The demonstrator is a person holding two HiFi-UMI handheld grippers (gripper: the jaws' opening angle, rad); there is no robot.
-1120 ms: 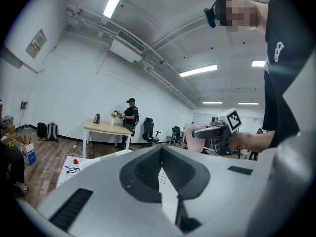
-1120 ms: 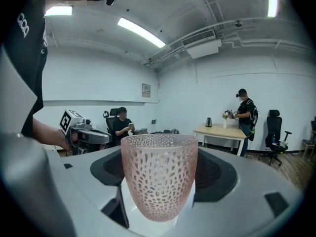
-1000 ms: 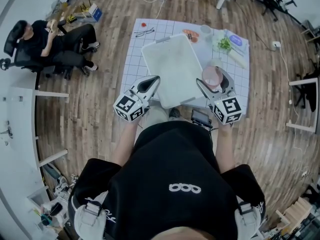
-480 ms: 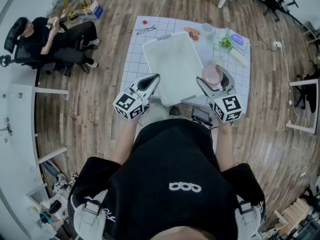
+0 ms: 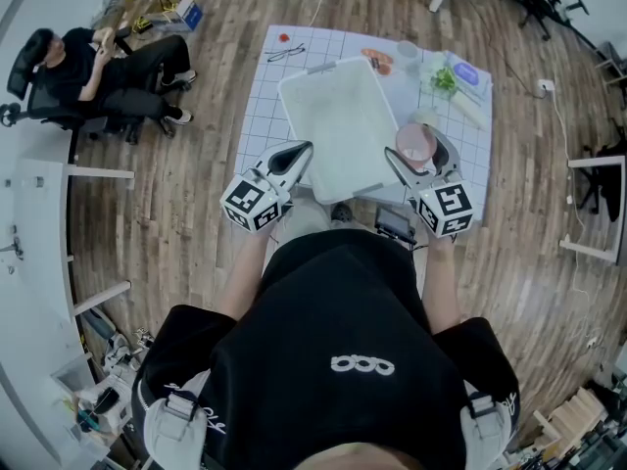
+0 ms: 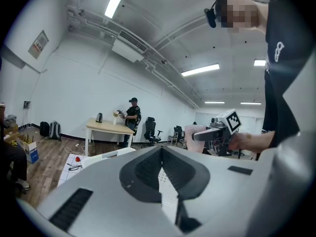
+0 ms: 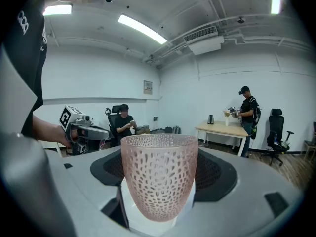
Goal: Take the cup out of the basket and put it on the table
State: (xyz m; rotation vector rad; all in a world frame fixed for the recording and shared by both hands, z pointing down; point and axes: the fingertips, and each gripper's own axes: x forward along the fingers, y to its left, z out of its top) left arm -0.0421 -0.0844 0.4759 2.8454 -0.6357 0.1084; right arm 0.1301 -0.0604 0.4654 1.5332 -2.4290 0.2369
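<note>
Right tool (image 5: 419,157) clamped on pink cup (image 7: 159,174), kept upright for flat set-down. Basket (image 5: 333,116) just left of tool, bare table (image 5: 257,106) beyond. Left tool (image 5: 294,160) jaws together, empty, idle.

We hold both tools out ahead of our chest, side by side and well apart, with bare forearms reaching forward. Our left tool (image 5: 297,158) points forward and slightly inward. Its jaws are drawn together with nothing between them, and its marker cube (image 5: 253,205) sits at the end nearest our body. Our left forearm (image 5: 245,267) runs straight back from it. Our right tool (image 5: 419,155) also angles slightly inward. Its jaws are closed on the cup (image 7: 159,177), which stands upright between them, rim up. Its own marker cube (image 5: 446,211) faces upward, and our right hand (image 6: 246,140) grips the tool from behind.
</note>
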